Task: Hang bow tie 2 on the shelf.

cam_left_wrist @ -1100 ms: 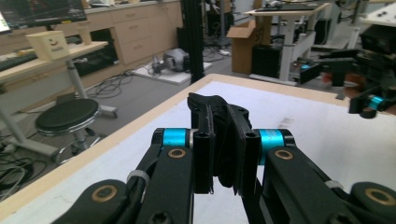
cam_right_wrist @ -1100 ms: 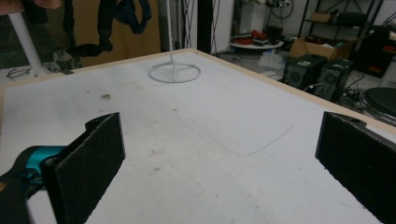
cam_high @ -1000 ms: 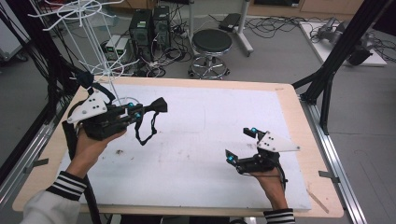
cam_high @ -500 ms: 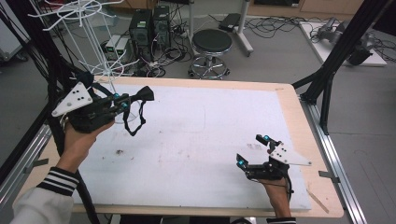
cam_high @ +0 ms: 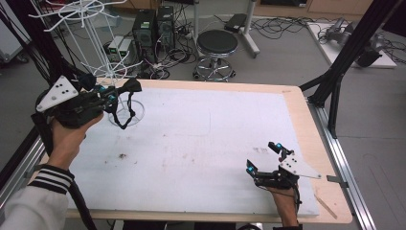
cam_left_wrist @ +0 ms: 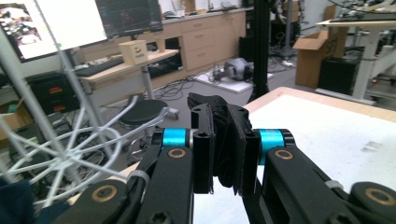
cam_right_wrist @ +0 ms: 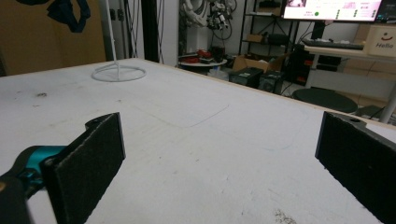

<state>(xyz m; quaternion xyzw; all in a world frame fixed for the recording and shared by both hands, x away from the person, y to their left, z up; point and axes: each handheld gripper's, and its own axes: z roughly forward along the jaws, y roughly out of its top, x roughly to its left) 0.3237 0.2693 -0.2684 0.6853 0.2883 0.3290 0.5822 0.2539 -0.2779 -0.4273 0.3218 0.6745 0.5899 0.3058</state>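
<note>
My left gripper (cam_high: 120,91) is raised over the table's far left corner, shut on a black fabric piece (cam_high: 128,87). A thin loop of the fabric piece hangs down below the jaws. In the left gripper view the fabric piece (cam_left_wrist: 225,135) is bunched between the two pads of my left gripper (cam_left_wrist: 224,154). A white wire rack (cam_high: 103,52) stands right beside it, its round base (cam_high: 127,113) on the mat and its wire arms (cam_left_wrist: 70,144) close by on the left. My right gripper (cam_high: 262,156) rests low near the front right edge, open with nothing between its pads (cam_right_wrist: 93,158).
A white mat (cam_high: 206,129) covers the wooden table (cam_high: 306,124). Beyond the far edge are a black stool (cam_high: 217,43), computer towers (cam_high: 153,28) and loose cables. Black frame posts (cam_high: 344,62) rise at the right. The rack's base (cam_right_wrist: 118,73) appears far off in the right gripper view.
My left gripper has carried the black fabric piece left and farther back, up to the wire rack. My right gripper has drifted slightly right and toward the front edge, still open.
</note>
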